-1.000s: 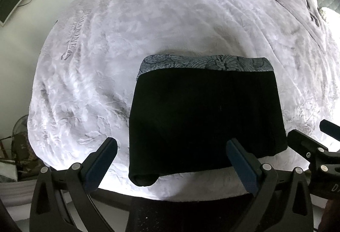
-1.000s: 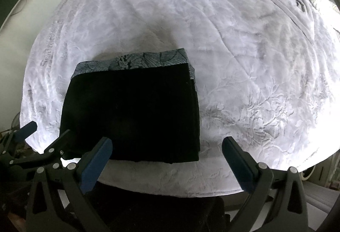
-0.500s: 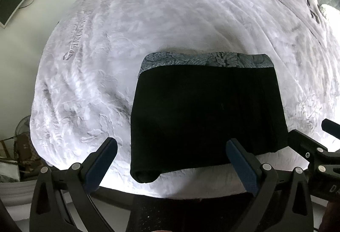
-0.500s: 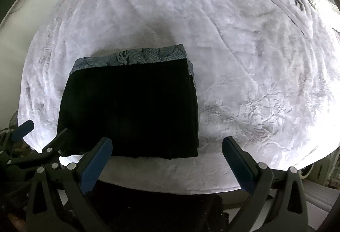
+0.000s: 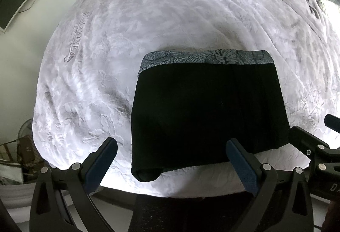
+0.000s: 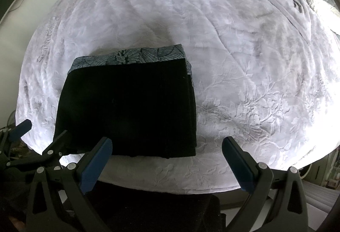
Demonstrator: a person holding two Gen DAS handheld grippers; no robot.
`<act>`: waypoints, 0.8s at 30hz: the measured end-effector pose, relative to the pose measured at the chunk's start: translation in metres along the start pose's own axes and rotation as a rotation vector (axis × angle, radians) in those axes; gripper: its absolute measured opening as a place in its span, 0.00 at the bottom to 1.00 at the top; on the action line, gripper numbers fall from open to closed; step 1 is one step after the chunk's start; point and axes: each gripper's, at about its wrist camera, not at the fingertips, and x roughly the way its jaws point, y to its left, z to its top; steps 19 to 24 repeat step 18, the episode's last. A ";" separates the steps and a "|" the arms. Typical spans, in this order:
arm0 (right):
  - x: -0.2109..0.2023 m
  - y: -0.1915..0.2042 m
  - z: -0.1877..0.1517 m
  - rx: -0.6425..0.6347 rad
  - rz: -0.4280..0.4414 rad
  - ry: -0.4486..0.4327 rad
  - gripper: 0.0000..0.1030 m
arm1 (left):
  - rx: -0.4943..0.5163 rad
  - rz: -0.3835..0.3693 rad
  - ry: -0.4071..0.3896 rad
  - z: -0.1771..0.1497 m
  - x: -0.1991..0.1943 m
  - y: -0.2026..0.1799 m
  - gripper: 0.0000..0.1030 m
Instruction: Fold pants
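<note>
Left gripper (image 5: pixel 171 159) spread wide, empty, above the near bed edge; black pants (image 5: pixel 208 111) folded into a flat rectangle on the lavender blanket (image 5: pixel 170 19), patterned waistband (image 5: pixel 207 57) at far side; right gripper (image 6: pixel 166 159) likewise spread, holding nothing.

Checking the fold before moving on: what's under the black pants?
The black pants lie on the grey bedspread; a patterned band peeks out at the far edge. Anything else beneath is covered.
</note>
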 end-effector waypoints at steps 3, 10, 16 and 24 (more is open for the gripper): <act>0.000 0.001 0.000 0.003 0.000 0.000 1.00 | -0.001 0.002 0.002 0.000 0.001 0.000 1.00; 0.001 0.002 0.000 -0.004 -0.003 0.004 1.00 | -0.007 0.004 0.007 0.001 0.003 0.003 1.00; 0.002 0.002 0.002 -0.007 -0.005 0.008 1.00 | -0.011 -0.010 0.005 0.000 0.004 0.006 1.00; 0.003 0.002 0.002 -0.008 -0.005 0.009 1.00 | -0.008 -0.010 0.002 0.000 0.004 0.006 1.00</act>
